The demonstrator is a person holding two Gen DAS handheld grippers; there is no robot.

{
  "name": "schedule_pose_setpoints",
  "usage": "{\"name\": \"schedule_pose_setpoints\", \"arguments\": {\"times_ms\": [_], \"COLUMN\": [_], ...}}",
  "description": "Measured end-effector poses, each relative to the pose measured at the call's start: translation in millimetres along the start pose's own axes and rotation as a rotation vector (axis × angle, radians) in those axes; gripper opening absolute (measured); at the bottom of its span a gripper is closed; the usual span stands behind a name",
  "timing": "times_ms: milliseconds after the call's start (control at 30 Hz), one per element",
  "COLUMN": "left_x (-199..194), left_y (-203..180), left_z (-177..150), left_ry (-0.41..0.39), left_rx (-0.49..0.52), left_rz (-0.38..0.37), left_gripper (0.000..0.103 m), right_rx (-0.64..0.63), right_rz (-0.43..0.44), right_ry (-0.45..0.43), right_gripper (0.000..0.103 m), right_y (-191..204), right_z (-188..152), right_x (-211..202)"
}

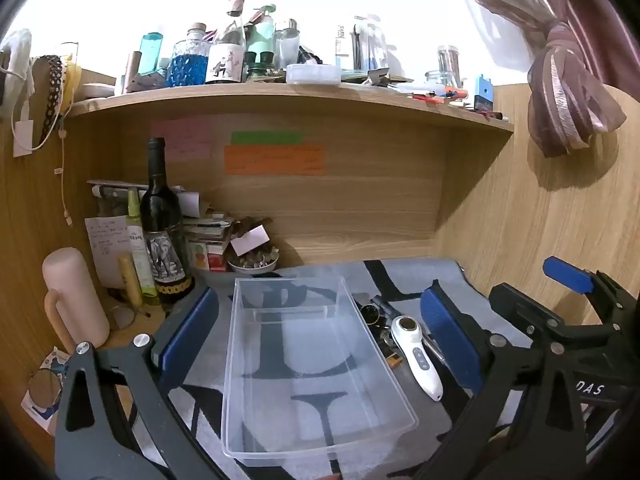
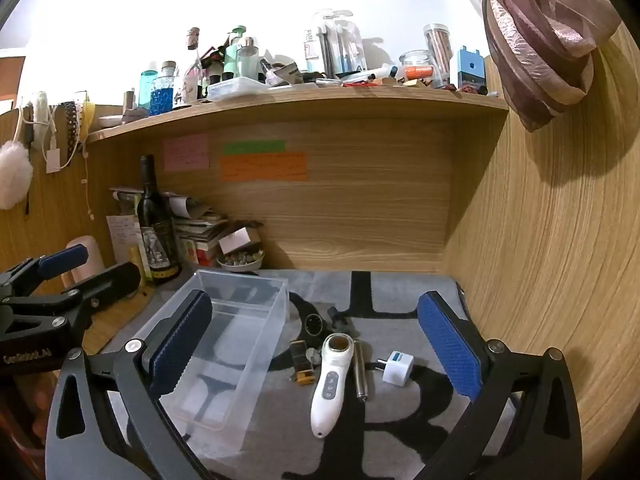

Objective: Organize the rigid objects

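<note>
A clear plastic bin (image 1: 312,424) (image 2: 240,292) stands empty on the grey mat. Right of it lie a white handheld device (image 1: 416,356) (image 2: 330,380), a watch (image 1: 370,314) (image 2: 314,326), a silver metal cylinder (image 2: 360,372), a white plug adapter (image 2: 397,366) and a small yellow-and-black piece (image 2: 302,364). My left gripper (image 1: 320,332) is open, its jaws straddling the bin, above it. My right gripper (image 2: 316,348) is open above the small objects. Each gripper shows in the other's view, the right one (image 1: 560,304) and the left one (image 2: 80,272).
A wine bottle (image 1: 162,224), a pink cup (image 1: 74,300), stacked papers and a bowl of small stones (image 1: 252,262) crowd the back left corner. A wooden shelf (image 1: 280,98) full of bottles hangs above. A wooden wall (image 2: 560,260) closes the right side.
</note>
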State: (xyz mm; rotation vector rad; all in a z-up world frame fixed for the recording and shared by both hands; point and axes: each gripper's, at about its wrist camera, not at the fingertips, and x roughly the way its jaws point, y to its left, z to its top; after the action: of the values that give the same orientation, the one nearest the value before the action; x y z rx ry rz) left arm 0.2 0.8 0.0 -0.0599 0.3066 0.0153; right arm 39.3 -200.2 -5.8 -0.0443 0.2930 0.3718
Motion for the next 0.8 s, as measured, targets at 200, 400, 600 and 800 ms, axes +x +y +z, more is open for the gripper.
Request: {"name": "schedule_pose_setpoints", "arguments": {"times_ms": [200,400,600,800], "left_x": [-4.2,-3.4,-5.7,-7.6], "left_y": [-1.5,3.8,2.4,1.7], "left_z": [-3.1,-2.5,-1.3,0.2], "left_ry": [-0.01,-0.005,-0.012,-0.016], "left_rx": [-0.001,-0.013,-0.01,-0.008], "left_rz": [-0.002,-0.003,0.003,0.006], "left_gripper": [0.102,0.102,0.102,0.102], "right_rx": [-0.001,0.004,0.004,0.002], "right_rz": [-0.002,0.001,0.003,0.002], "right_ry": [-0.003,0.0,-0.005,-0.007], "right_gripper": [0.103,0.103,0.103,0.103], "right_y": [1.4,3.2,2.8,2.8], "right_z": [0.5,-2.4,0.9,2.3], "right_x": [-2.6,1.9,-3.6,-4.0]}}
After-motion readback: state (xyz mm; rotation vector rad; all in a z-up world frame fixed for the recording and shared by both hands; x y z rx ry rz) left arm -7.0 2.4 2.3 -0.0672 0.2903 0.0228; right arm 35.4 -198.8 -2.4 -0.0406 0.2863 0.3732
